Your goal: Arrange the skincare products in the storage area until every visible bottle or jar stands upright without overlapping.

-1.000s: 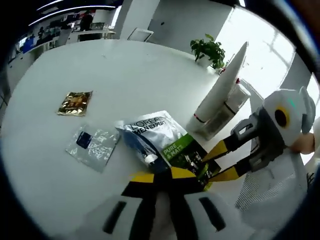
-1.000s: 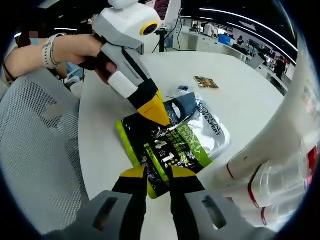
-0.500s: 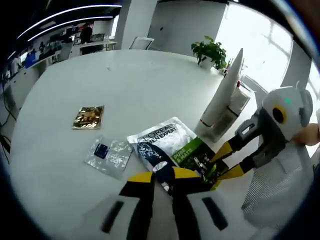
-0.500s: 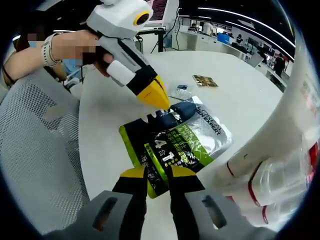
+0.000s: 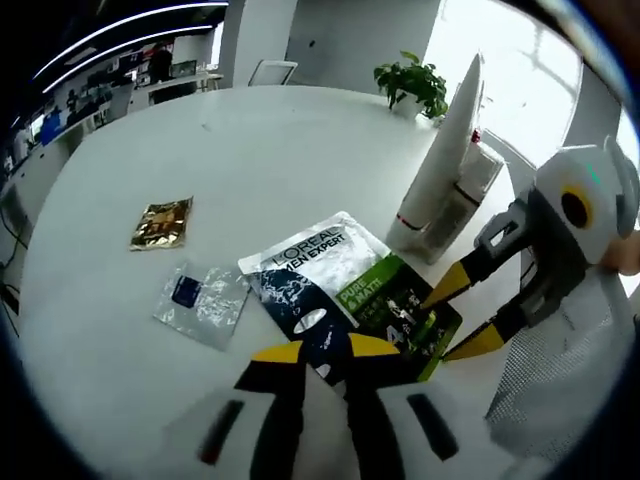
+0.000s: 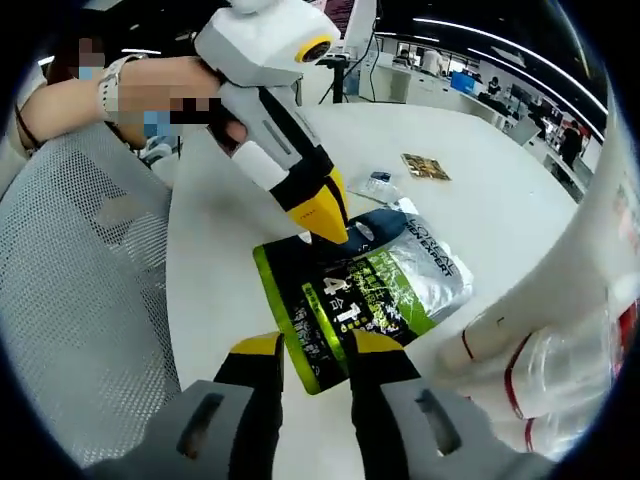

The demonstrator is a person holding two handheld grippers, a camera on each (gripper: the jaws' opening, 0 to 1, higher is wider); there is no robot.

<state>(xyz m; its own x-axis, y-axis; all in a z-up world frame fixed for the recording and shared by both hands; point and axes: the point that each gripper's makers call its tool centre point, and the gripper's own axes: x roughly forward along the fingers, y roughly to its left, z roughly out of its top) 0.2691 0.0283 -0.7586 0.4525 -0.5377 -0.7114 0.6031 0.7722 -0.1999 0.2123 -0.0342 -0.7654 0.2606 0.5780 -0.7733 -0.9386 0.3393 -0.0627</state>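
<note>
Green-edged pouch (image 6: pixel 365 300) now flat; left claw (image 6: pixel 322 226) together above, right claw (image 5: pixel 468 314) apart.

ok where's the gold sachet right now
In the left gripper view, the gold sachet lies flat on the white table, left of the L'Oreal pouch, just beyond the clear sachet.

Silver, navy and green pouch (image 5: pixel 345 295); gold sachet (image 5: pixel 160 223); white table (image 5: pixel 250 150).

Large round white table (image 5: pixel 300 140), potted plant (image 5: pixel 412 84) by bright windows, grey mesh chair (image 6: pixel 80 300), open office with strip lights
</note>
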